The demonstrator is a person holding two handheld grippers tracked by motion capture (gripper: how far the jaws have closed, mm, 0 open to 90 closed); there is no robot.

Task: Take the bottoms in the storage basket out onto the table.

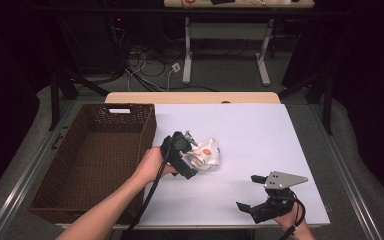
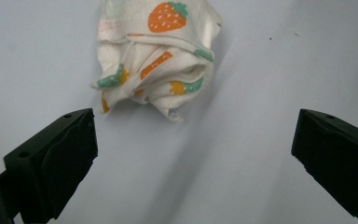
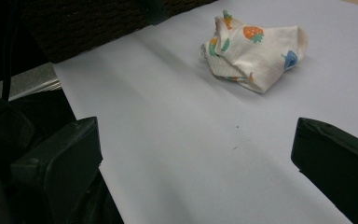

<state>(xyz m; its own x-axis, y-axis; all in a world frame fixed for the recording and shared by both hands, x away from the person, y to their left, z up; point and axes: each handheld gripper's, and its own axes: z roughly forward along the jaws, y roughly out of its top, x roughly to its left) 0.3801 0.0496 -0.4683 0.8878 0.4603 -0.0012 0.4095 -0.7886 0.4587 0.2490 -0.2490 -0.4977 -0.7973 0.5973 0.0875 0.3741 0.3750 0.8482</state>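
Off to the left of my left gripper sits the brown woven basket (image 1: 92, 165), resting on the table (image 1: 260, 145) along its left edge, its long side just beside the hand (image 1: 152, 165) that carries that gripper. From what I can see in the high view the basket holds nothing.

The left gripper (image 1: 192, 152) hovers over the white sheet near the middle of the table, its cable (image 1: 150, 200) trailing back along the forearm. In the left gripper view its two black jaws stand wide apart with bare white surface between them, gripping nothing. Just ahead of those jaws, apart from them and a little toward the left one, lies the crumpled cloth (image 2: 158, 56), cream-coloured with orange strawberries and green leaf marks. In the high view the cloth (image 1: 206, 154) appears right at the tips of the left gripper; I cannot tell from there whether anything touches it.

Further right and nearer to me, my right gripper (image 1: 252, 192) rests low near the front edge of the table, its grey three-cornered plate (image 1: 284, 179) on top. Its jaws are also spread wide and empty. In the right gripper view the cloth (image 3: 256, 53) lies well ahead of those jaws, with a small blue print on its right side, and the basket (image 3: 88, 23) shows dark beyond it on the left.
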